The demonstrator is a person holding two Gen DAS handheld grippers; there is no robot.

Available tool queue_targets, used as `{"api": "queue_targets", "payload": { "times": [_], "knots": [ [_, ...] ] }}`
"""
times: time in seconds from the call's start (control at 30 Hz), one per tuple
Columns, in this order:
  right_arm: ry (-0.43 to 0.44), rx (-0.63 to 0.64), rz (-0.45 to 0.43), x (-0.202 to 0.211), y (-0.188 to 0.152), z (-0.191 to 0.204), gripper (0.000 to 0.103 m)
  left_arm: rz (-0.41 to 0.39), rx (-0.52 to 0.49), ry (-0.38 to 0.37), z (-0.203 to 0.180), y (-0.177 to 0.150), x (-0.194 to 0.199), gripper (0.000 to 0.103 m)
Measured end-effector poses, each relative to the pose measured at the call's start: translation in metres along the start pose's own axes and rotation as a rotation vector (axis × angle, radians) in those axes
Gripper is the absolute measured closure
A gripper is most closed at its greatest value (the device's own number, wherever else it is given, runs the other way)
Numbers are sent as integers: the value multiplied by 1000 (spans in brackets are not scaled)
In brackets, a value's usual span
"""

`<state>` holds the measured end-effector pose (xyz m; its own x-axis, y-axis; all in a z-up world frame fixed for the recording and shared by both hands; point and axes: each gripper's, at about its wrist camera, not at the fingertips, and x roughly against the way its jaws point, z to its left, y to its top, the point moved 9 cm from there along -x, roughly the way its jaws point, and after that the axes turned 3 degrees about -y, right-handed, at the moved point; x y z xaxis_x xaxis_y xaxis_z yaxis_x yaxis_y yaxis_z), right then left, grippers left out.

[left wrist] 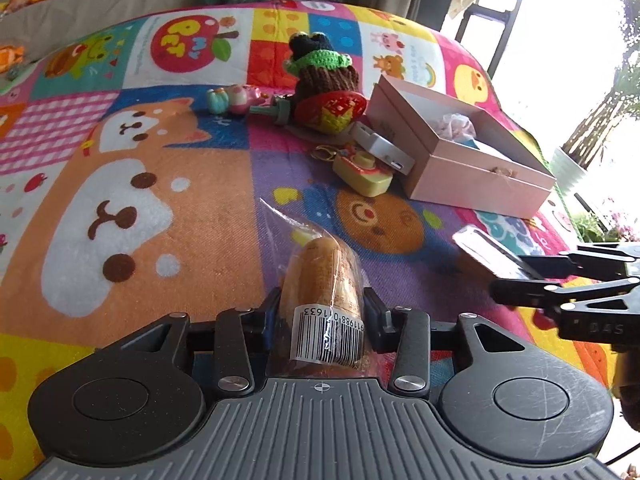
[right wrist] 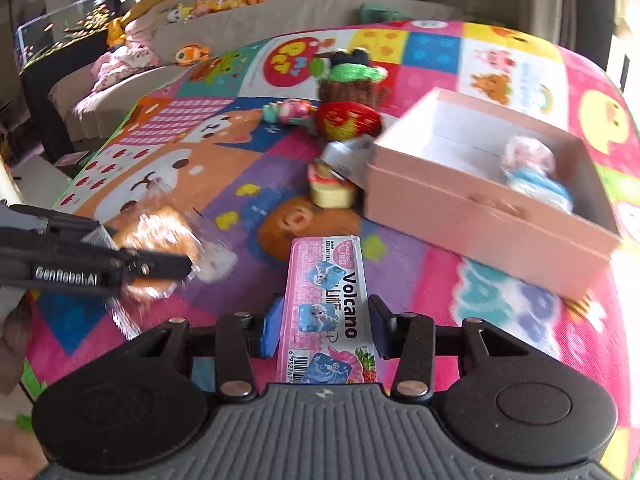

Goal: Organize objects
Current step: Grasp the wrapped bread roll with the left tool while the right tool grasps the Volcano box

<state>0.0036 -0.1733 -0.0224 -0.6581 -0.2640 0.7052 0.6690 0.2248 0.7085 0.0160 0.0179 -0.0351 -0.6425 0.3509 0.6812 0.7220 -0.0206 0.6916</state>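
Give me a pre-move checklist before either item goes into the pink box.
1. Left gripper shut on the wrapped bread roll: ok.
2. Right gripper gripping the pink Volcano pack: cannot tell, pads beside it, contact unclear.
3. Pink box open: ok.
4. Free floor space in box: ok, only a doll at one end.
5. Toy camera and white case touching the box: not ok if it must slide.
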Motion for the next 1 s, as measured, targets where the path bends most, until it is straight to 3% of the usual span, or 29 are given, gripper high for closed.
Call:
{"api": "queue_targets", "payload": {
  "times": [0.1, 0.2, 0.3, 0.43, 0.6, 0.63, 0.7, 0.77, 0.83, 0.93, 1.0],
  "knots": [
    [-49, -57, -31, 25, -8, -27, 59, 1, 1, 1, -2, 1, 1, 60],
    [-101, -134, -78, 47, -7, -54, 59, 0, 38, -103, -12, 9, 5, 60],
    [-129, -192, -146, 65, -1, -72, 59, -50, 21, -165, -33, 37, 14, 61],
    [-132, -218, -240, 85, 8, -86, 59, -140, -16, -242, -79, 100, 11, 60],
    [-124, -267, -308, 92, 7, -97, 59, -175, 47, -344, -128, 172, -52, 60],
    [-133, -264, -317, 91, 6, -99, 59, -175, 53, -344, -137, 183, -72, 60],
    [-141, -257, -327, 90, 3, -102, 59, -175, 19, -274, -146, 197, -109, 59],
    [-138, -260, -333, 91, 1, -107, 59, -136, -71, -120, -149, 200, -145, 59],
    [-142, -266, -336, 90, -2, -114, 59, -49, -107, -48, -149, 190, -169, 60],
    [-148, -281, -337, 88, -7, -126, 59, 138, -63, -149, -158, 161, -187, 57],
    [-149, -301, -330, 83, -9, -133, 59, 157, -96, -156, -163, 154, -182, 55]
  ]
}}
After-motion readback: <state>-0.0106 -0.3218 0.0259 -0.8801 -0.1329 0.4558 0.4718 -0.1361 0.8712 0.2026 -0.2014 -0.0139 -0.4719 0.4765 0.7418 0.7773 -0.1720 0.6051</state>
